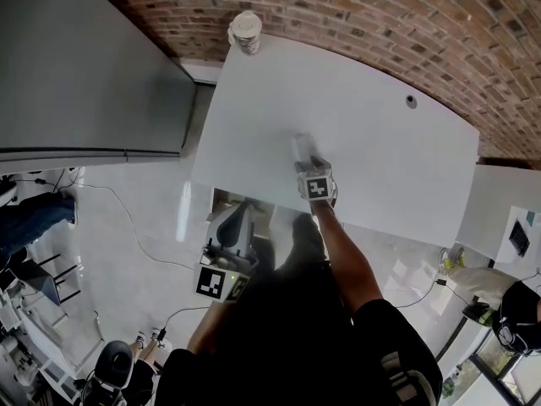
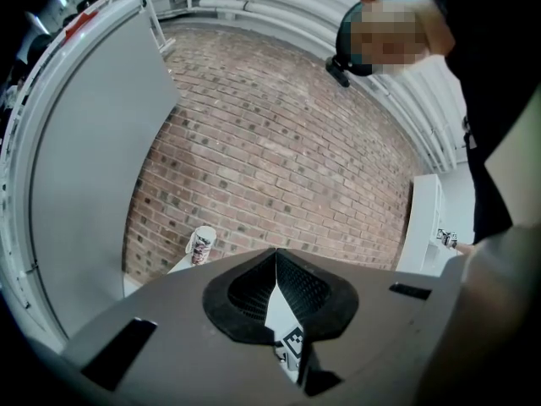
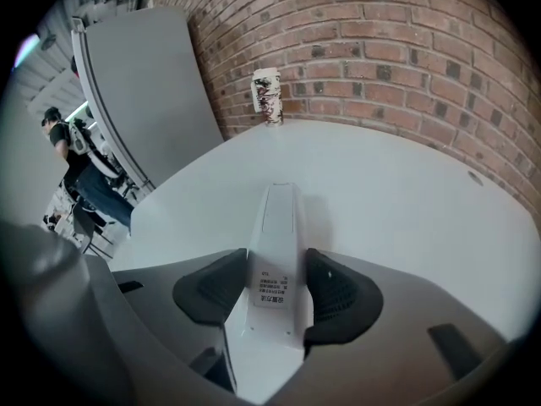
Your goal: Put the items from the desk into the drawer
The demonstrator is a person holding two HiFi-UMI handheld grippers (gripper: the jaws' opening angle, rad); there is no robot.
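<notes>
The person's right arm (image 1: 342, 252) stretches forward over the white worktop (image 1: 397, 134). The right gripper (image 1: 308, 164) tilts steeply down, pinching a slim white remote (image 3: 275, 227) close to the near edge. The left gripper (image 2: 276, 262) is held level at the near left, pads pressed together.

Desk (image 1: 397, 142) against the brick wall (image 1: 355, 15), drawer (image 1: 218, 203) below its near edge
A cup (image 1: 245, 32) stands on the desk's far left corner; the remote (image 3: 275, 260) sits between the right gripper (image 3: 275, 299) jaws, nearer the front; the left gripper (image 1: 230, 235) is at the drawer
</notes>
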